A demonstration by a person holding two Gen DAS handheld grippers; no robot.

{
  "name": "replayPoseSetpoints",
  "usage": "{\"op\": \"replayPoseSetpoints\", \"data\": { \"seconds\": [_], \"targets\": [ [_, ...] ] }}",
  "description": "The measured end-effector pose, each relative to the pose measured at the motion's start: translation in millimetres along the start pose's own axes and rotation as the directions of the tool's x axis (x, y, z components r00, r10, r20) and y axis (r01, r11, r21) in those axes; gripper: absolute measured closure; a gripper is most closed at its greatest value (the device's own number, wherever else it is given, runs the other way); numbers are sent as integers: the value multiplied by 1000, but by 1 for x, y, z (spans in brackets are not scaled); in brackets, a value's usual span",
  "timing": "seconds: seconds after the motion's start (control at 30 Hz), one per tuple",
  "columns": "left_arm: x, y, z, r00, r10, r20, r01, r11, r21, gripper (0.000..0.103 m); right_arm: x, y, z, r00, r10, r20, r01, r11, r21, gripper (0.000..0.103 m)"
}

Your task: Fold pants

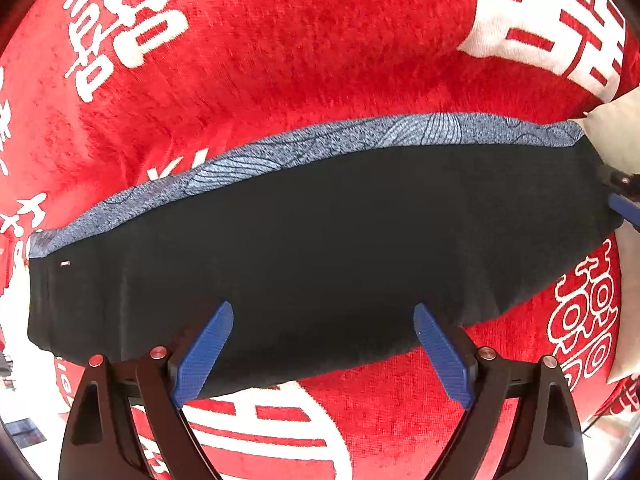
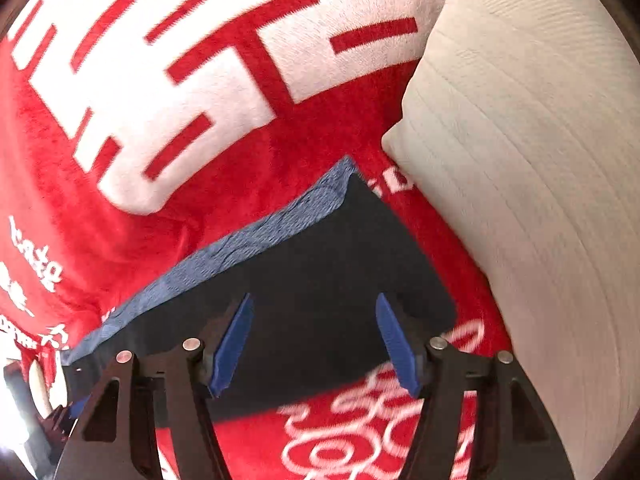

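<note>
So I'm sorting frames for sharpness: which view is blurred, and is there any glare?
Left wrist view: sharp; the pants and their patterned blue band read crisply. Right wrist view: motion-smeared, blanket lettering soft, with blown-out glare at the lower left edge.

Black pants [image 1: 320, 240] with a blue-grey band [image 1: 320, 142] of fine wavy line print — on a red plush blanket [image 1: 320, 48] with white characters. Off-white ribbed pillow [image 2: 520, 160]. Black tongs, blue pads [image 1: 204, 354].
</note>
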State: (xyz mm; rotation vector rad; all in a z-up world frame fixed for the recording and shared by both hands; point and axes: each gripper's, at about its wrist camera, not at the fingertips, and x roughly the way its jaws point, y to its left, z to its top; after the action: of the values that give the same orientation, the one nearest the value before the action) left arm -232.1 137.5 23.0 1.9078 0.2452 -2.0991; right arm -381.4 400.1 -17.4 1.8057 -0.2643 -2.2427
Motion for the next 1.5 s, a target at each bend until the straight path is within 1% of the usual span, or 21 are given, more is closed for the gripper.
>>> {"op": "replayPoseSetpoints", "data": {
  "seconds": [0.03,0.07,0.1,0.2,0.23,0.33,0.4,0.53,0.6,0.7,0.83,0.9,0.97,1.03,1.1,1.13,1.2,1.23,1.3,1.37,1.5],
  "targets": [
    [1,-2,0,1000,4,-8,-4,1000,0,10,13,-7,-2,998,-21,-58,21,1000,-3,37],
    [1,-3,0,1000,6,-12,-6,1000,-2,10,18,-13,-7,997,-5,-81,5,1000,-3,39],
    [2,-3,-1,1000,7,-17,-8,1000,-7,10,11,-12,-9,999,1,-51,-3,999,-33,40],
    [0,-5,-1,1000,13,-12,-13,1000,-11,10,-1,-7,-12,997,-13,-70,9,998,-65,39],
    [0,-5,0,1000,16,-13,-16,1000,-10,10,-6,-7,-12,998,0,-62,-3,998,-55,39],
    [1,-5,3,1000,22,-16,-22,999,-26,10,-18,-2,-6,995,91,-35,-92,995,-43,39],
    [-2,-3,9,1000,19,-9,-19,999,-46,10,-9,9,0,992,110,-64,-115,991,-67,37],
    [-10,-1,30,1000,3,13,-2,996,-85,10,12,11,-10,989,81,-122,-91,993,-73,36],
    [-11,-3,45,999,-13,36,16,996,-93,10,12,7,-16,990,99,-98,-108,991,-83,34],
    [3,-17,71,998,4,57,1,997,-83,10,9,6,-24,987,126,-98,-139,981,-132,25],
    [26,-36,95,998,4,59,3,993,-115,10,6,6,-26,987,129,-100,-145,974,-175,22],
    [39,-44,102,998,29,52,-23,993,-118,10,7,7,-26,986,135,-98,-151,973,-173,20],
    [57,-47,108,998,67,22,-64,990,-123,10,8,4,-28,984,148,-95,-162,973,-166,18],
    [58,-42,107,999,41,19,-38,986,-161,10,8,3,-29,982,157,-103,-173,970,-171,14],
    [49,-37,105,999,40,23,-36,989,-146,10,10,6,-28,978,163,-133,-188,960,-206,8],
    [43,-36,102,999,42,34,-38,991,-125,10,15,14,-27,975,160,-151,-192,955,-226,0],
    [28,-31,93,999,13,49,-9,996,-91,10,14,19,-28,981,114,-158,-152,955,-256,0],
    [22,-28,87,999,-8,52,13,996,-84,10,12,23,-21,982,110,-152,-146,957,-251,0],
    [10,-21,72,998,-50,49,54,995,-79,10,4,17,-19,981,138,-134,-163,966,-199,0],
    [3,-15,56,996,-77,37,80,994,-73,10,-9,6,-19,972,206,-112,-218,971,-102,0],
    [7,-7,28,996,-88,-15,86,993,-81,10,-36,-20,-36,937,344,-50,-341,938,70,0]
  ]
}}
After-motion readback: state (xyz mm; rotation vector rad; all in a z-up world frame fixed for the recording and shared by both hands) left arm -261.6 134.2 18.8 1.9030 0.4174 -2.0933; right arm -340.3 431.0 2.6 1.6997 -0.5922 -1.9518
